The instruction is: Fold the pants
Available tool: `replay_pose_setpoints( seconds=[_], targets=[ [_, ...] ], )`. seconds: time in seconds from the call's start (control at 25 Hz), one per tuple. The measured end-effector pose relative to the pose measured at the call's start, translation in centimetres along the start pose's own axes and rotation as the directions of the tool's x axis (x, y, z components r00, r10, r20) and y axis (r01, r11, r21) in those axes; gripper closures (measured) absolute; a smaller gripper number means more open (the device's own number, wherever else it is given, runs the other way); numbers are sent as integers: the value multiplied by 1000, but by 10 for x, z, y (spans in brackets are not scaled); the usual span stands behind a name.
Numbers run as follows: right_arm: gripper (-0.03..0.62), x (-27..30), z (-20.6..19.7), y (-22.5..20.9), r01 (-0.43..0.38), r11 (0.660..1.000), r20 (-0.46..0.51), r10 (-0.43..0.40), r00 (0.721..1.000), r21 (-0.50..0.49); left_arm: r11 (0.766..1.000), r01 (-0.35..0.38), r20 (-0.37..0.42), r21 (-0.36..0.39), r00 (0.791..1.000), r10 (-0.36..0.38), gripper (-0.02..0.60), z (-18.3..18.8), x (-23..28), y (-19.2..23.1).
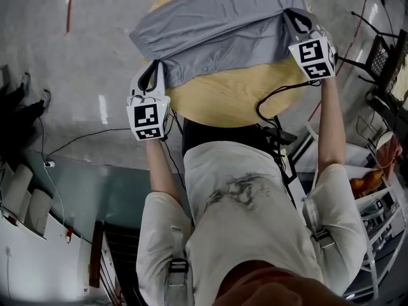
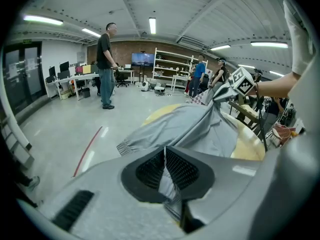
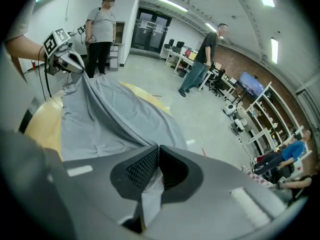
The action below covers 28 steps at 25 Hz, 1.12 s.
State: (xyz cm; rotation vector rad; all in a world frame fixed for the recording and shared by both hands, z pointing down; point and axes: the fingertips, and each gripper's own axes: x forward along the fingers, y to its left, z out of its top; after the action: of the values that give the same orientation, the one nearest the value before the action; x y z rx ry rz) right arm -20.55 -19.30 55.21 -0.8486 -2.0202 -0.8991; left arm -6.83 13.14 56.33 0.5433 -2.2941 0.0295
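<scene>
Closest to the head camera is the person's white shirt [image 1: 242, 222]. Both bare arms reach out from it over the round yellow worktop [image 1: 236, 97].

Gray pants [image 1: 217, 24] lie on the far half of that worktop. Their near edge is lifted up, one end in each gripper.

In the left gripper [image 1: 153, 75], the fingers [image 2: 182, 169] are squeezed tight on a bit of gray cloth. You can see the cloth pinched between the two black pads. In the right gripper [image 1: 294, 19], the fingers [image 3: 142, 169] are squeezed tight the same way on the other end of the edge.

Why hold it like this? I think two far-apart grips keep the edge pulled straight, so the cloth does not bunch up in the middle. Only the near edge is up. The rest of the pants stays flat on the worktop, and that part can act as the bottom layer of a fold. It looks like the near edge is meant to go over the far part.

Both arms are stretched forward and spread wide. The right arm reaches farther over the worktop than the left. Both grippers tip down toward the worktop, with the square-marked cubes facing up at the camera.
</scene>
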Motion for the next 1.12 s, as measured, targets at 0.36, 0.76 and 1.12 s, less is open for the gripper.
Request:
replay_pose_setpoints(
  seconds=[0.36, 0.76, 1.12],
  targets=[
    [574, 25, 22, -17, -3, 999, 13, 4, 1000, -54, 1000, -30, 10, 0, 999, 30, 558, 9, 12, 18],
    [574, 47, 40, -31, 2, 996, 26, 0, 1000, -88, 997, -81, 26, -3, 996, 81, 557, 20, 24, 38],
    [574, 66, 56, -39, 4, 993, 35, 0, 999, -117, 992, -121, 32, -25, 992, 122, 558, 26, 34, 57]
  ],
)
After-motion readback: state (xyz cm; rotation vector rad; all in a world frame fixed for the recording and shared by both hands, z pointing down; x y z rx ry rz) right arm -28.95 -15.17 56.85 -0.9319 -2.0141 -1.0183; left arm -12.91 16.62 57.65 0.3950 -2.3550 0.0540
